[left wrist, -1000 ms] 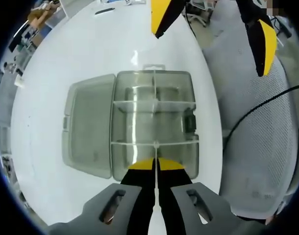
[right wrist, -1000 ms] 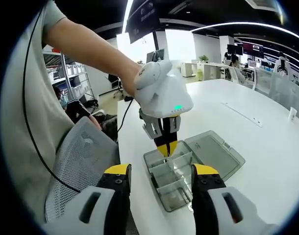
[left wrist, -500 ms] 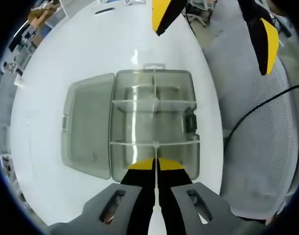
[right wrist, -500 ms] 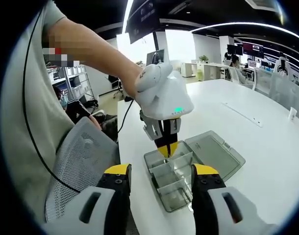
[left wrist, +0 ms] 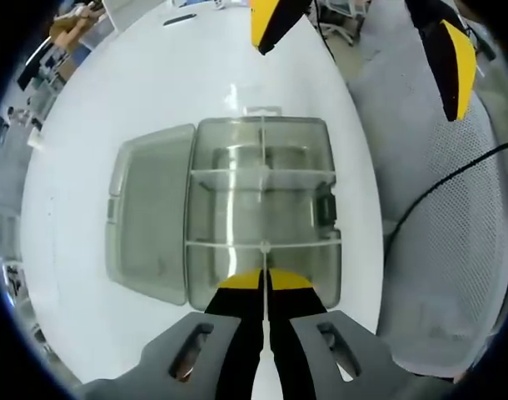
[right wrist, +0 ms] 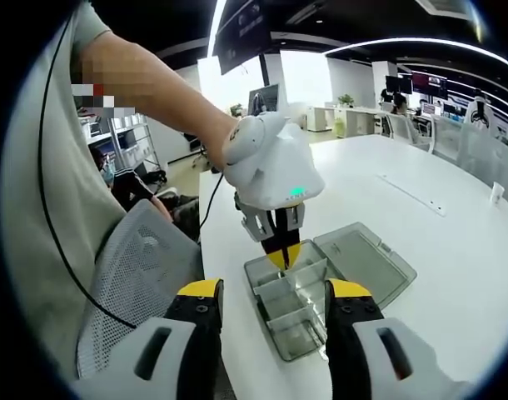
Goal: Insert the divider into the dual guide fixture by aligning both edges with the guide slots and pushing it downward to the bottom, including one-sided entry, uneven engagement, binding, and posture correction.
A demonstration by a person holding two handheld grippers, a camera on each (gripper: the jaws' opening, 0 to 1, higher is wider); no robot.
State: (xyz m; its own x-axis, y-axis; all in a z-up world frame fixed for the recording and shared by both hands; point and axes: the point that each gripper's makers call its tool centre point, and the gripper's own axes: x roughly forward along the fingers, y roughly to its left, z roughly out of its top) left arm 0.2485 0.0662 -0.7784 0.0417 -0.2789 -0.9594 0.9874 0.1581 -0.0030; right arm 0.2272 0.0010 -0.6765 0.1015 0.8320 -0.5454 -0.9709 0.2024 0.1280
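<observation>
Your divider point(left wrist: 264, 187) runs down the middle of the clear compartment box point(left wrist: 262, 212), crossing both transverse walls, and in the left gripper view it looks upright and seated along its length. Judging from that, you are at the final press or check: next, confirm both ends sit equally deep in their slots and correct any tilt before letting go.

Your left gripper point(left wrist: 265, 283) has its fingers pressed together at the divider's near end; whether they pinch its top edge is hard to tell through the clear plastic. The right gripper point(right wrist: 271, 302) hangs above with fingers spread, holding nothing.

The guide slots themselves are too faint to make out. The box's lid point(left wrist: 150, 212) lies open flat on the white tabletop point(left wrist: 154, 75).
</observation>
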